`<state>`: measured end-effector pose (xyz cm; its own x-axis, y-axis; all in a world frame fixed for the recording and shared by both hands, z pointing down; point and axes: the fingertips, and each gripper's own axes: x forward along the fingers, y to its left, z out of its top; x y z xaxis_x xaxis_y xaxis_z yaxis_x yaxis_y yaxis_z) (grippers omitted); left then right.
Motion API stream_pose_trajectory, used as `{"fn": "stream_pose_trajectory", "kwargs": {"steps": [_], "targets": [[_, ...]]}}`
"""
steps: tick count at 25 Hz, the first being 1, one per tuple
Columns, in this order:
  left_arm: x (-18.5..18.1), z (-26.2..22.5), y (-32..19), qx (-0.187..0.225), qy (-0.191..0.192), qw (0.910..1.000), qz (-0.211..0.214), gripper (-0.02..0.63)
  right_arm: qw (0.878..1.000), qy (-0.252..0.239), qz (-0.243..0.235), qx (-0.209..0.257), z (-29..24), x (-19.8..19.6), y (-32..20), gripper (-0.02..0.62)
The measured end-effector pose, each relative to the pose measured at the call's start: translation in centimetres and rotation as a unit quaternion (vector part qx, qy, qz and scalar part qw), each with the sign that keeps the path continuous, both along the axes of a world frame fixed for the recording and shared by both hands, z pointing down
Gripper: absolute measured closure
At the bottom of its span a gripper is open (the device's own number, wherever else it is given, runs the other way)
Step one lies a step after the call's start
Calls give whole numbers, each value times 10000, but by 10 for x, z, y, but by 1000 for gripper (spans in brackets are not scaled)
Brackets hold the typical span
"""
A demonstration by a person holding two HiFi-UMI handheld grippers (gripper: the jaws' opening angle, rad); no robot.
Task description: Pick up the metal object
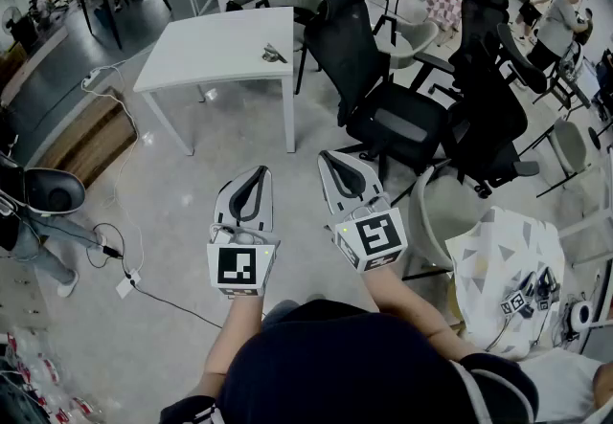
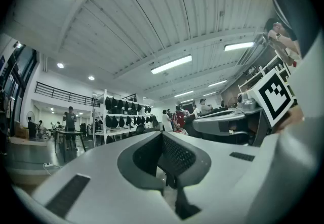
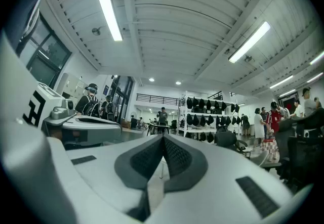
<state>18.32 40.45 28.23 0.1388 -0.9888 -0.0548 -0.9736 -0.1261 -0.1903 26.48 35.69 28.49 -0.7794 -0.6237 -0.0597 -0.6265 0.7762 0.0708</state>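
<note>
Open floor [image 1: 192, 183] stretches along the near side of the white table [image 1: 206, 54], and black office chairs [image 1: 383, 97] crowd the table's right edge. Both claws hang well short of the table. The left claw [image 1: 257, 173] is pinched together and empty, and the right claw [image 1: 329, 160] is likewise closed on nothing. The metal object [image 1: 274, 54] lies on the table, near its right edge.

Head view: set high, faced steeply down; left gripper [image 1: 256, 173] and right gripper [image 1: 331, 158] are seen from behind the jaws.
Left gripper view, right gripper view: mounted close behind the jaws, tilted upward; shelf rack [image 2: 119, 112] [image 3: 202, 104] beyond the jaws is shared.
</note>
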Motion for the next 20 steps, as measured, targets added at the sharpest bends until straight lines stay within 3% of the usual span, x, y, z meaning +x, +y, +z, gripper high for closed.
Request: {"fn": "stream_pose_trajectory", "kwargs": {"steps": [5, 10, 20], "targets": [[1, 6, -20, 35, 68, 9999, -79, 583, 10000, -50, -45, 26, 6, 3, -20, 568], [-22, 21, -51, -9, 70, 9999, -127, 583, 9999, 66, -115, -70, 28, -17, -52, 568], [-131, 31, -179, -32, 126, 9999, 9, 583, 9993, -155, -117, -309, 41, -120, -177, 566]]}}
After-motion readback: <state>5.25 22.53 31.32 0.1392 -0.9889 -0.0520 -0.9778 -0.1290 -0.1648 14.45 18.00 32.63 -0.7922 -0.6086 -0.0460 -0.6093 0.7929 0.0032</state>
